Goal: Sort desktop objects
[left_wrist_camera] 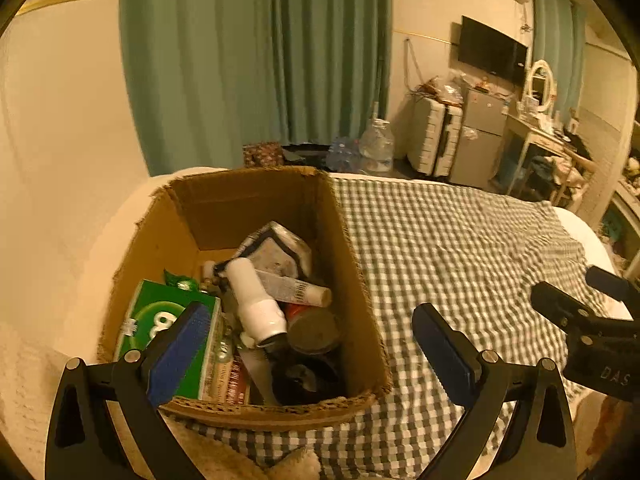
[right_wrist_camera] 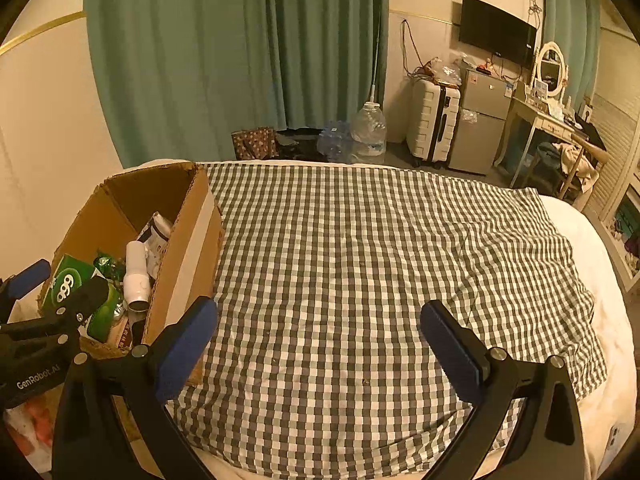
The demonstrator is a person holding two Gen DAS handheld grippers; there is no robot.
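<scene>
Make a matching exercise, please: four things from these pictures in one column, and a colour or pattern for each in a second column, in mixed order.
Things:
1. cardboard box
2. cloth
3. bottle in the box
4. packet in the box

Colours:
A. white
B. green
C. brown
D. checked

Pairs: 1-C, 2-D, 3-A, 4-B

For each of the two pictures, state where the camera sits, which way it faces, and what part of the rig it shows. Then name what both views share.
Left wrist: on the left gripper, open, looking down into the cardboard box; the right gripper shows at its right edge.
Right wrist: on the right gripper, open, facing across the checked cloth; the left gripper shows at lower left.
Shared: box, cloth, green curtain.
</scene>
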